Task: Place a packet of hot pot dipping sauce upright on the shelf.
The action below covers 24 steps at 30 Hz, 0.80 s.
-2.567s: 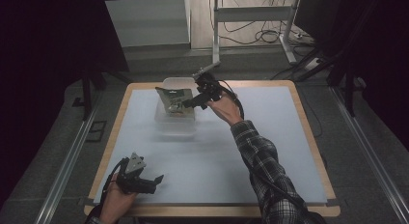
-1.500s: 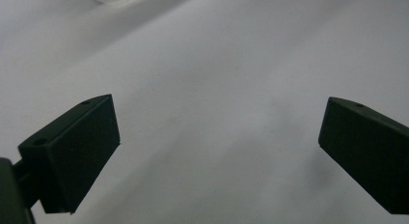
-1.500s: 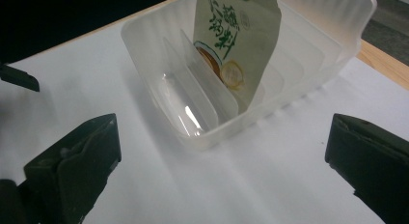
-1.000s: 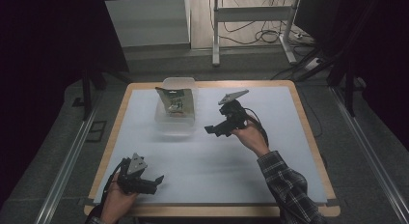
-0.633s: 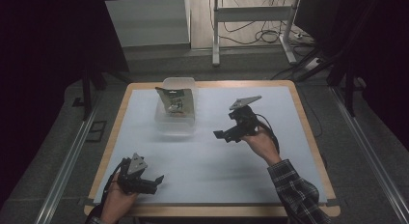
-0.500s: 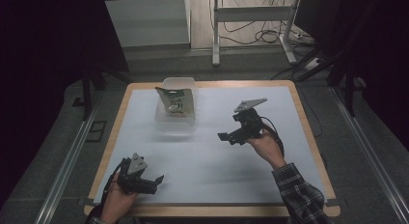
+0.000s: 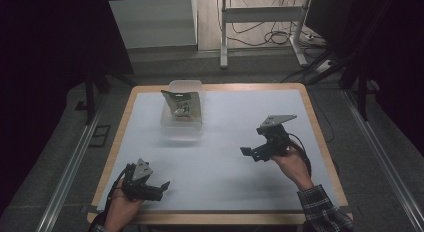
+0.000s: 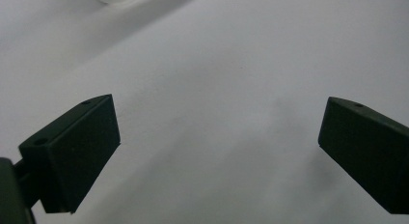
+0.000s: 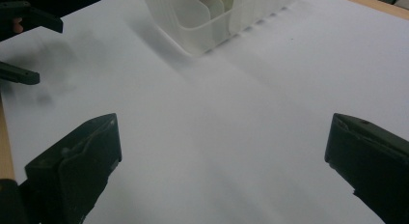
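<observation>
**Empty tongs, packet in tub**

Lying white across the tabletop [image 7: 220, 142]. Sitting near the far edge: clear tub [image 7: 182, 123] holding green packet [image 7: 181, 103], print too small for reading. Hovering wide open, gripping nothing: right tongs [image 7: 248, 153], left tongs [image 7: 162, 188].

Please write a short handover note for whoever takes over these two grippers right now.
Left gripper: open, empty, low at the near left corner of the table.
Right gripper: open, empty, held above the right half of the table.
Packet: standing in the clear bin at the far side.
Done: packet is in the bin.
Left: nothing else lies on the table; confirm before stopping.
</observation>
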{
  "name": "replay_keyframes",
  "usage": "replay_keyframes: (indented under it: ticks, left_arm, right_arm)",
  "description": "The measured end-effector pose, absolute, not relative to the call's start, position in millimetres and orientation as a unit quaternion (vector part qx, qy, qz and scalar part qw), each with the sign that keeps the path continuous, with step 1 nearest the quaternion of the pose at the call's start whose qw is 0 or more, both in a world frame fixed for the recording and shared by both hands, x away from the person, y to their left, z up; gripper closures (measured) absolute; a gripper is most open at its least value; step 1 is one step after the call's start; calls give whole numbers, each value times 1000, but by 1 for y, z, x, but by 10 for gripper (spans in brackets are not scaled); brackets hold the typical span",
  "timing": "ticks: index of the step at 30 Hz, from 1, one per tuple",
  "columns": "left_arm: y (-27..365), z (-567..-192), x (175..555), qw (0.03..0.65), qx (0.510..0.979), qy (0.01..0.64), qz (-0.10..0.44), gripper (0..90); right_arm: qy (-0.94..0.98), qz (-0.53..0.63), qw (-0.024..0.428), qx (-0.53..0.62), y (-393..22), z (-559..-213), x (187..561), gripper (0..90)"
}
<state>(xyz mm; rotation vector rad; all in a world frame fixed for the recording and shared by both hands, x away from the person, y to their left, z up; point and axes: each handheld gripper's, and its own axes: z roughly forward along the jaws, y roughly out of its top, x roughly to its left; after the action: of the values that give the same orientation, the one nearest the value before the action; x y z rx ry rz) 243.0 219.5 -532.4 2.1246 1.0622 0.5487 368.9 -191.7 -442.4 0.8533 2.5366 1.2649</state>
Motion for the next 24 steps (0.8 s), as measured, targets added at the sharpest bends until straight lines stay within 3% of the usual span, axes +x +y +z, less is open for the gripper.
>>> replay_keyframes:
  ticks: [24]
  left_arm:
    - [218,-534,243,339,823,399,221,1]
  right_arm:
    - [830,430,115,337,-251,-470,327,0]
